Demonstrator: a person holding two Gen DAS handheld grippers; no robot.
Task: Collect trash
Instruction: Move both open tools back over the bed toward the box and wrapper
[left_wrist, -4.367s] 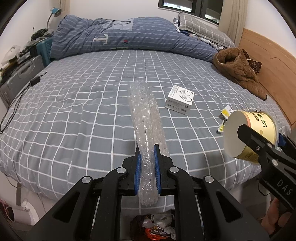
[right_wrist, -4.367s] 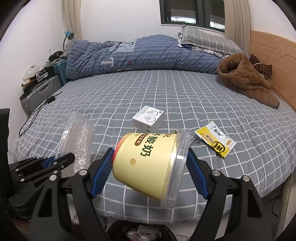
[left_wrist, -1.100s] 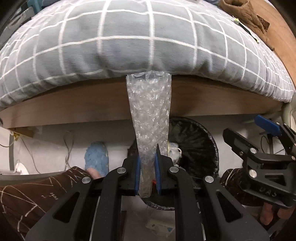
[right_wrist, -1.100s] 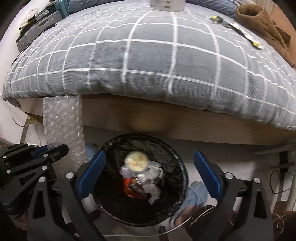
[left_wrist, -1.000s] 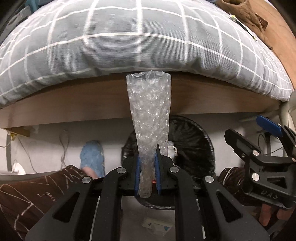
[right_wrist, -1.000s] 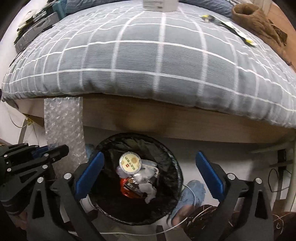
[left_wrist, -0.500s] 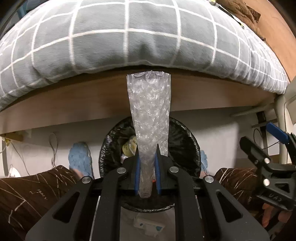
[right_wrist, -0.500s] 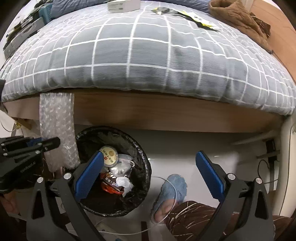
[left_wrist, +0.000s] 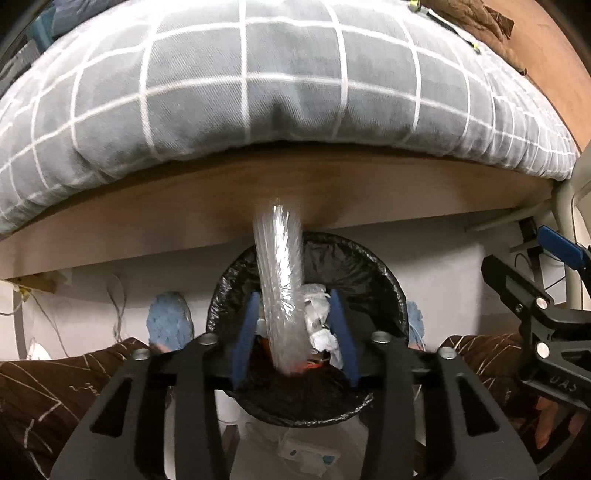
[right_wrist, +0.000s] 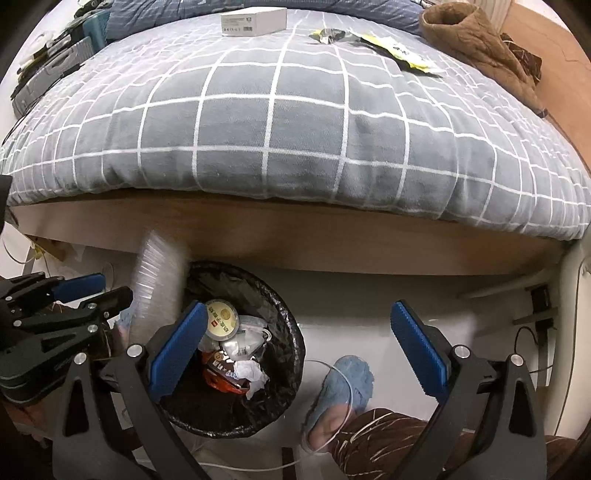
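Clear bubble wrap (left_wrist: 281, 291), motion-blurred over the black-lined trash bin (left_wrist: 388, 295), no longer clamped: left hand-held gripper (left_wrist: 293, 334) now apart, right hand-held gripper (right_wrist: 295, 347) apart.

We see our left hand-held gripper (left_wrist: 293, 332): black frame, blue pads, silver screws. Our right hand-held gripper (right_wrist: 299, 350) matches. We wear brown line-patterned trousers (left_wrist: 55, 387) and blue slippers (right_wrist: 341, 384).
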